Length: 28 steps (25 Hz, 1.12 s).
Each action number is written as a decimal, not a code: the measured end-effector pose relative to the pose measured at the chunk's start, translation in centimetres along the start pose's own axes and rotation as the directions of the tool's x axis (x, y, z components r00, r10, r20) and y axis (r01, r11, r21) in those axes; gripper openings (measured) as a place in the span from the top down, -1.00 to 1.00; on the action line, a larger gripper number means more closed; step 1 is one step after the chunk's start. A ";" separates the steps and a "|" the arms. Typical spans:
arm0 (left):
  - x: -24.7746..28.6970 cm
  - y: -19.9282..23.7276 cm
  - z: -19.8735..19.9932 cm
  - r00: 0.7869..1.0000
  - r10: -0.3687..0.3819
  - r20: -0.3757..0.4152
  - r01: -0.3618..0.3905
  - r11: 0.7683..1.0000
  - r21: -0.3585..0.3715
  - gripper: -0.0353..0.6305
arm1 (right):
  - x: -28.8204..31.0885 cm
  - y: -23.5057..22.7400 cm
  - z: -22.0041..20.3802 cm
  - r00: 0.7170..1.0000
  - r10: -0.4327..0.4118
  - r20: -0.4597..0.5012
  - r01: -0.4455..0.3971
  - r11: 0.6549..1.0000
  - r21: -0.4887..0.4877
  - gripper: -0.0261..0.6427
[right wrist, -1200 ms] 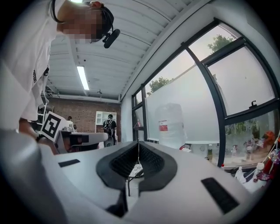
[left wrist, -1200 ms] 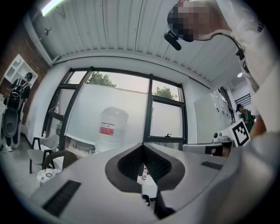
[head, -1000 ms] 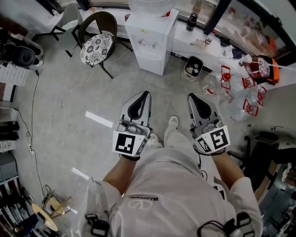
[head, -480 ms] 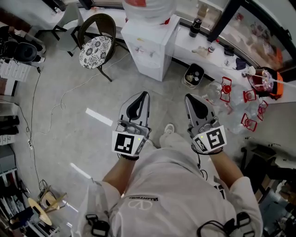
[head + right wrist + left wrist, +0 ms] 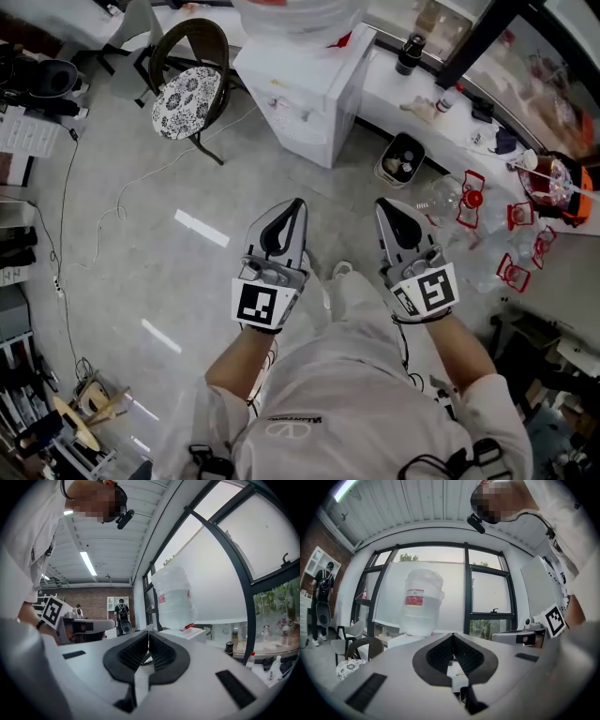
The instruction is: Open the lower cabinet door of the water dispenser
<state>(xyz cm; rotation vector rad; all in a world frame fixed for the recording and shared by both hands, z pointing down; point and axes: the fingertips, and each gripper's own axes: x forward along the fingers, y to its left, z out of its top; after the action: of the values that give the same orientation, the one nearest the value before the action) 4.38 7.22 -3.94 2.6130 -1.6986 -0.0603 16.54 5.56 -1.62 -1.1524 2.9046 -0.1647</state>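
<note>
While held well apart from the water dispenser (image 5: 309,84), left gripper (image 5: 296,204): closed, empty.
Right gripper (image 5: 382,204): closed, empty.

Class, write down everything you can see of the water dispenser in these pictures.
The water dispenser is a white, box-shaped cabinet, plastic by its look. It stands upright on the grey floor, with one side close against a white ledge. A large translucent bottle with a red label sits on its top. Small taps show on the upper front. The front below looks flush, so the lower door seems shut.
</note>
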 end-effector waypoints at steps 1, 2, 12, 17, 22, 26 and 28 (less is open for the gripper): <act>0.7 0.5 -1.5 1.000 -0.002 0.004 0.002 1.000 0.001 0.88 | 0.8 -0.5 -1.4 1.000 -0.002 -0.001 0.002 1.000 -0.002 0.87; 1.5 1.1 -3.1 1.000 -0.004 0.008 0.004 1.000 0.000 0.88 | 1.6 -1.1 -3.0 1.000 -0.006 -0.001 0.006 1.000 -0.001 0.87; 8.3 7.0 -25.8 0.997 -0.078 0.012 0.077 0.996 0.047 0.88 | 10.6 -7.3 -24.0 0.997 -0.060 0.058 0.059 0.998 0.011 0.87; 10.7 9.4 -35.6 0.995 -0.099 0.035 0.096 0.993 0.073 0.88 | 14.2 -9.9 -34.3 0.997 -0.054 0.050 0.055 0.998 -0.006 0.87; 13.7 11.4 -42.8 0.992 -0.112 0.050 0.107 0.991 0.082 0.88 | 17.2 -12.2 -42.0 0.997 -0.057 0.055 0.057 0.998 -0.012 0.87; 15.3 11.2 -47.6 0.985 -0.165 0.042 0.160 0.982 0.096 0.88 | 19.2 -13.4 -46.8 0.996 -0.061 0.060 0.062 0.998 -0.024 0.87; 16.1 11.3 -49.6 0.983 -0.179 0.043 0.175 0.980 0.097 0.88 | 20.1 -14.1 -49.0 0.996 -0.063 0.059 0.065 0.997 -0.032 0.87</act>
<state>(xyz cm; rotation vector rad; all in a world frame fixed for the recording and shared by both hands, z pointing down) 2.89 -12.06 45.76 2.8493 -1.5134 -0.0531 9.09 -13.84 49.08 -1.2338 2.8330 -0.0819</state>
